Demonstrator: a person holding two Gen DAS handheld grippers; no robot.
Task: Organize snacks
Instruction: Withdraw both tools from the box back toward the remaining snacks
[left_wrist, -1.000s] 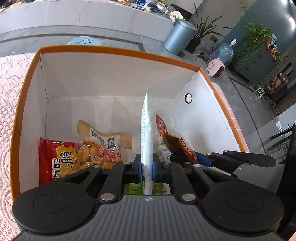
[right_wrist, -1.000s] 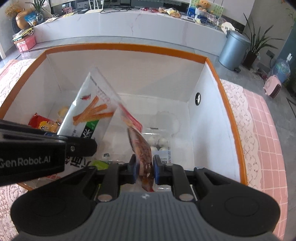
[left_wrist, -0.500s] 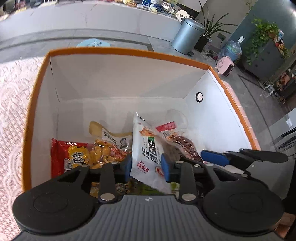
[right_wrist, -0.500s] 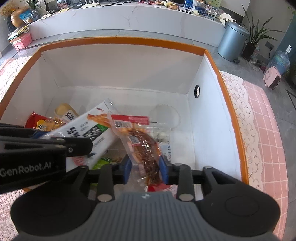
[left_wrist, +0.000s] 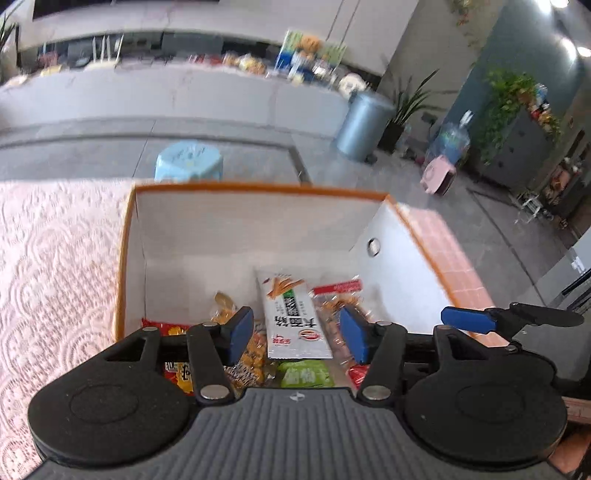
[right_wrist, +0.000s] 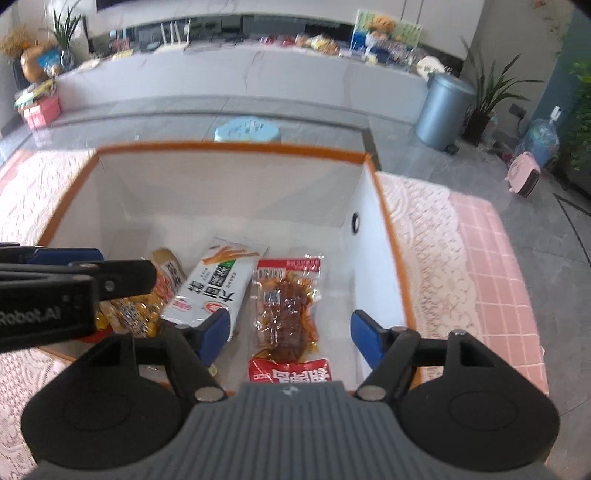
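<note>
A white box with an orange rim (left_wrist: 258, 190) (right_wrist: 229, 149) holds the snacks. A white snack pack with orange sticks (left_wrist: 293, 317) (right_wrist: 214, 284) lies flat on the box floor. A clear pack of brown meat with a red top (right_wrist: 286, 310) (left_wrist: 338, 295) lies beside it on the right. A yellow snack bag (right_wrist: 129, 314) and a red bag (left_wrist: 177, 365) lie at the left. My left gripper (left_wrist: 297, 334) is open and empty above the white pack. My right gripper (right_wrist: 288, 338) is open and empty above the meat pack.
The box stands on a pink lace tablecloth (left_wrist: 55, 258) (right_wrist: 461, 258). A green pack (left_wrist: 304, 373) and a red pack (right_wrist: 290, 371) lie at the box's near side. Beyond the table are a light blue stool (left_wrist: 190, 160), a grey bin (right_wrist: 445, 110) and a long counter.
Both grippers have opened wide and let go of their packs, which now lie flat in the box. Both grippers have pulled up and back from the box.
</note>
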